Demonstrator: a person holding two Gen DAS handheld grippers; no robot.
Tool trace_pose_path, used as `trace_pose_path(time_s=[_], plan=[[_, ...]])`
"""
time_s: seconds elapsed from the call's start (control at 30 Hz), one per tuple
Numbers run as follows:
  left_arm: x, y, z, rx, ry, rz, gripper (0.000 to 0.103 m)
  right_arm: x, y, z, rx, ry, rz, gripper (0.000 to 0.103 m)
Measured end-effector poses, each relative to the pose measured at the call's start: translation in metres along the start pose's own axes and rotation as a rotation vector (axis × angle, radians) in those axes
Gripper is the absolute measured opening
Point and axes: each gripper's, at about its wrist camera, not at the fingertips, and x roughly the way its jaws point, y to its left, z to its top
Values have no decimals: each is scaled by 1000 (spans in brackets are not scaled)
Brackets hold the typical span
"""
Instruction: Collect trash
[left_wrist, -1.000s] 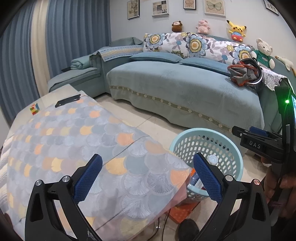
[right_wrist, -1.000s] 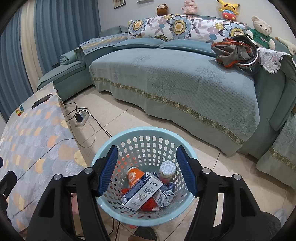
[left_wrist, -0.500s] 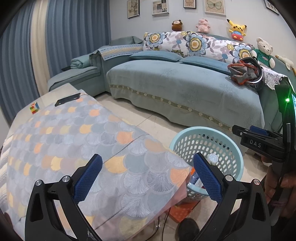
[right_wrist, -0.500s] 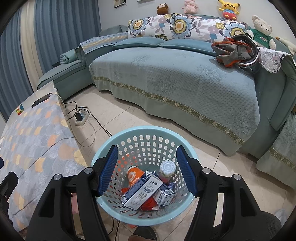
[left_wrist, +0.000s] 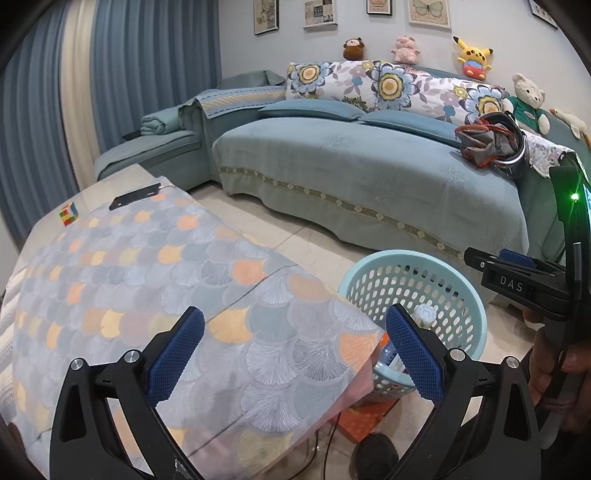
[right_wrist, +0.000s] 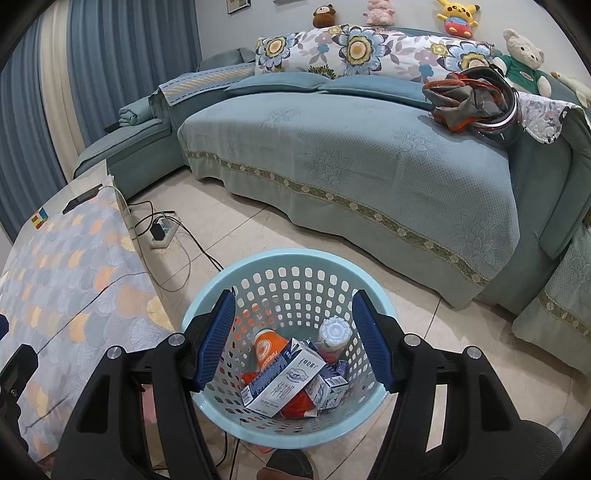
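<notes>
A light blue perforated basket (right_wrist: 295, 266) stands on the tiled floor and holds trash: a white and blue milk carton (right_wrist: 284, 384), an orange cup (right_wrist: 267, 349), a bottle with a white cap (right_wrist: 334, 334) and a small carton. My right gripper (right_wrist: 293, 339) hovers over the basket, open, nothing between its blue pads. My left gripper (left_wrist: 295, 354) hangs open and empty above the corner of the table with the scale-patterned cloth (left_wrist: 147, 280). The basket (left_wrist: 413, 266) sits just right of that corner. The right gripper's body (left_wrist: 517, 284) and the hand holding it show at the right edge.
A blue sofa (right_wrist: 351, 158) with floral cushions, plush toys and a helmet (right_wrist: 491, 107) fills the back. On the table lie a phone (left_wrist: 135, 195) and a puzzle cube (left_wrist: 68, 213). A power strip (right_wrist: 160, 236) with cables lies on the floor left of the basket.
</notes>
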Motion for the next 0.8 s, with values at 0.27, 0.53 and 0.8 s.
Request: trace_pose_path(time_s=[0.27, 0.53, 0.8], plan=[[0, 0, 1, 0, 0, -1, 96, 0, 0, 0, 1, 1, 1, 62], [0, -1, 2, 0, 1, 0, 96, 0, 1, -1, 2, 2, 1, 63], [0, -1, 2, 1, 1, 0, 96, 0, 2, -3, 2, 4, 4, 63]])
